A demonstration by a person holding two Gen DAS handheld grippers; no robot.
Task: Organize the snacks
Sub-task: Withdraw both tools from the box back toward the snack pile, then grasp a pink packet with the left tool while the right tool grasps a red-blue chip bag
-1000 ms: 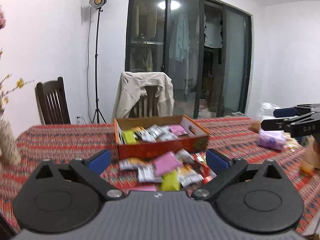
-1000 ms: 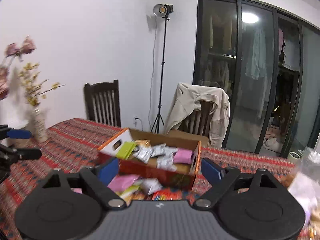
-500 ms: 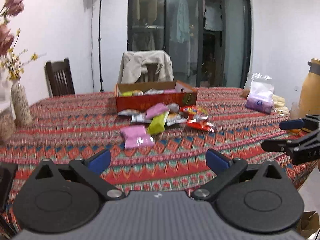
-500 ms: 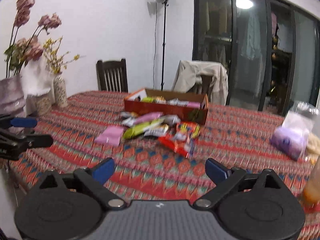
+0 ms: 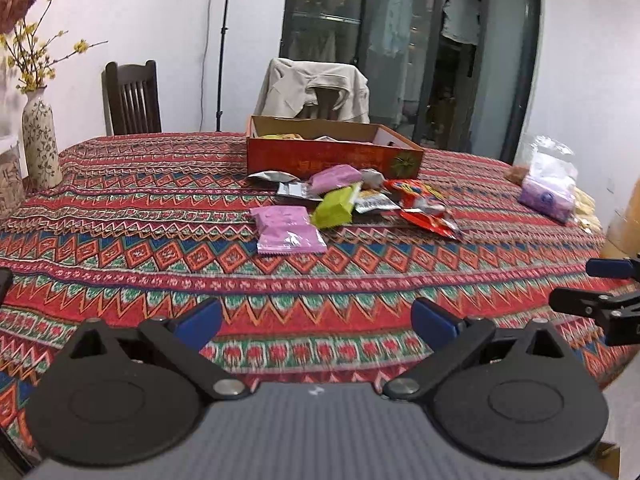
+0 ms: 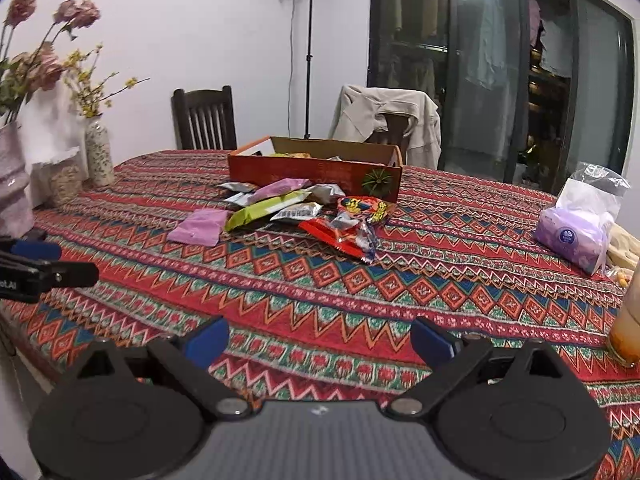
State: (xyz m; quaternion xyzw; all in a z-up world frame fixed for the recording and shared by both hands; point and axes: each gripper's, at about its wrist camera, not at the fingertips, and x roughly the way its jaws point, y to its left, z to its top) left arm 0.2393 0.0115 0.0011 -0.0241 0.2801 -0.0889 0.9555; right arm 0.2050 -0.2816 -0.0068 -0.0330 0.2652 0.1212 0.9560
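A red cardboard box (image 5: 332, 160) (image 6: 316, 172) with snack packets inside stands mid-table. In front of it lies a loose heap of snacks: a pink packet (image 5: 288, 230) (image 6: 198, 227), a green packet (image 5: 336, 206) (image 6: 264, 210), silver packets (image 5: 272, 177) and red wrappers (image 5: 428, 210) (image 6: 344, 232). My left gripper (image 5: 316, 322) hangs open over the near table edge, nothing between its blue-padded fingers. My right gripper (image 6: 320, 338) is open too and empty, well short of the heap. Each gripper shows at the side of the other's view.
A patterned red tablecloth (image 5: 160, 240) covers the table. Vases with flowers (image 6: 98, 156) stand at the left edge. A plastic bag with a purple pack (image 6: 576, 228) and a drink glass (image 6: 626, 328) sit at the right. Two chairs (image 5: 132, 98) stand behind the table.
Both grippers pulled back from the box towards the near table edge and sank lower. The snack heap and box now look far away. Both stay open and empty.
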